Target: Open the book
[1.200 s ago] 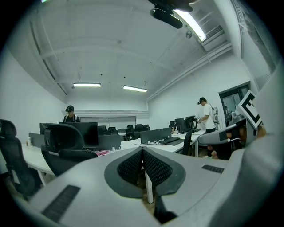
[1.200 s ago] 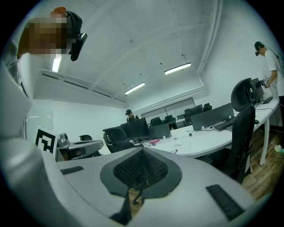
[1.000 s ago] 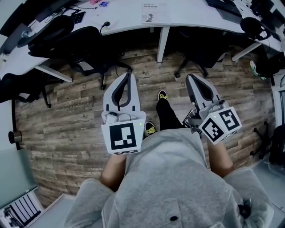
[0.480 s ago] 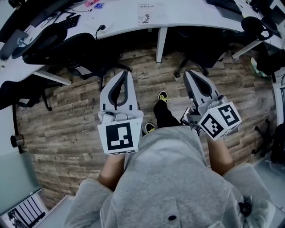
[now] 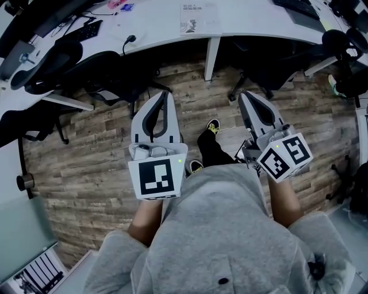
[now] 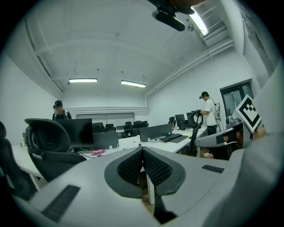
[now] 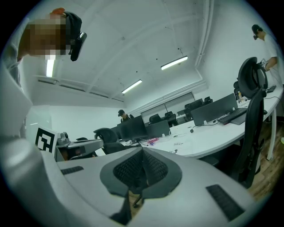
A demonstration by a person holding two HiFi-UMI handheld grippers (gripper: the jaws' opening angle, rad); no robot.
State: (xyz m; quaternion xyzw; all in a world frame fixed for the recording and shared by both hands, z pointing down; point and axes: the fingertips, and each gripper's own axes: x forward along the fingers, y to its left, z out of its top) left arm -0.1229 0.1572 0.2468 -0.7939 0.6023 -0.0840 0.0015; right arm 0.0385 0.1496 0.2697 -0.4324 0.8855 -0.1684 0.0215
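Note:
The book [image 5: 200, 18] lies closed on the white curved desk [image 5: 161, 28], a pale cover with dark print, far ahead of both grippers. In the right gripper view the book [image 7: 179, 144] shows as a flat white sheet on the desk. My left gripper [image 5: 164, 95] is held over the wooden floor, shut, with nothing in it; in the left gripper view the left gripper [image 6: 143, 150] has its dark pads meeting. My right gripper [image 5: 246, 96] is level with it to the right, also shut and empty, and the right gripper [image 7: 142, 150] has its pads pressed together.
Black office chairs [image 5: 109, 69] [image 5: 270, 63] stand under the desk on either side of its white leg [image 5: 211, 57]. Keyboards [image 5: 86, 30] [image 5: 296, 8] lie on the desk. My shoes [image 5: 213, 125] are on the wooden floor. A person [image 6: 206, 113] stands far right.
Both grippers have travelled forward together with the walking body, still shut. The desk and chairs have shifted slightly in view.

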